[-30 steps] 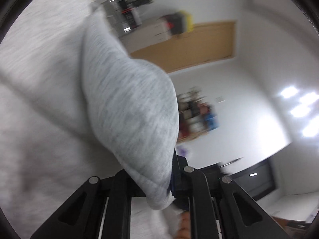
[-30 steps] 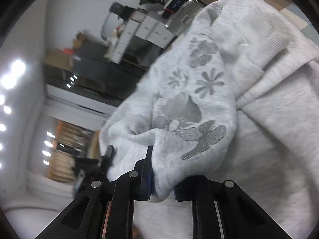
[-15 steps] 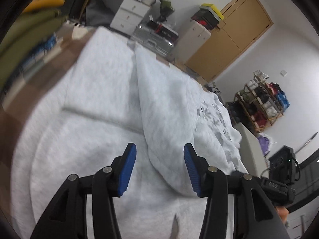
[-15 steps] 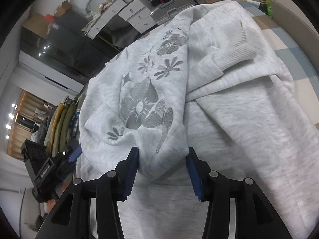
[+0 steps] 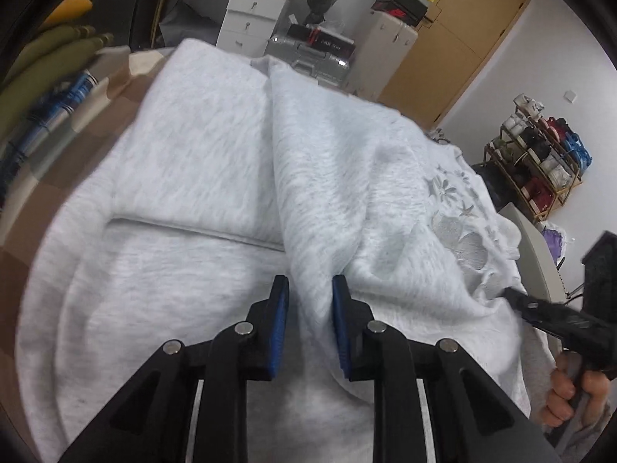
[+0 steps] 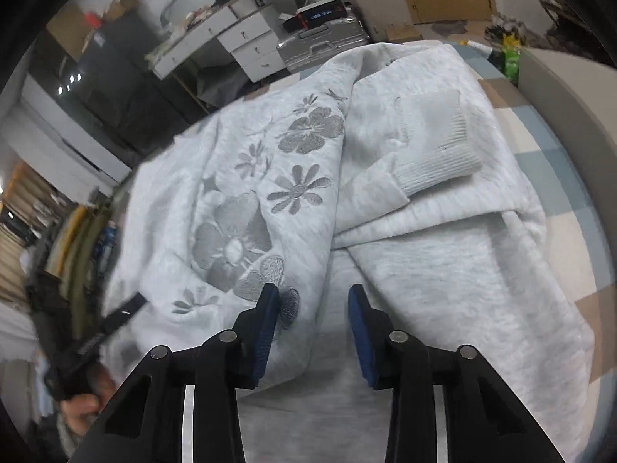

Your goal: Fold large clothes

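A large light grey sweatshirt (image 5: 200, 162) lies partly folded on a checked bed cover. Its front with grey embroidered flowers (image 6: 246, 227) is folded over the middle, and a ribbed sleeve cuff (image 6: 447, 146) lies on top at the right. My left gripper (image 5: 310, 308) is open, its blue pads either side of a raised fold of the cloth without pinching it. My right gripper (image 6: 313, 316) is open and empty just above the sweatshirt (image 6: 443, 270), beside the edge of the flowered flap. The right gripper also shows in the left wrist view (image 5: 555, 320), held by a hand.
The checked bed cover (image 6: 559, 177) shows around the garment. Folded olive and blue clothes (image 5: 42, 77) lie at the left edge. Beyond the bed stand white drawers (image 5: 250, 15), a silver suitcase (image 5: 320, 58), a wooden door (image 5: 455, 46) and a shoe rack (image 5: 540, 158).
Both grippers have let go of the sweatshirt edge they held lifted a second ago. The folded flap now lies on the garment, and both grippers hover low over it with open jaws.
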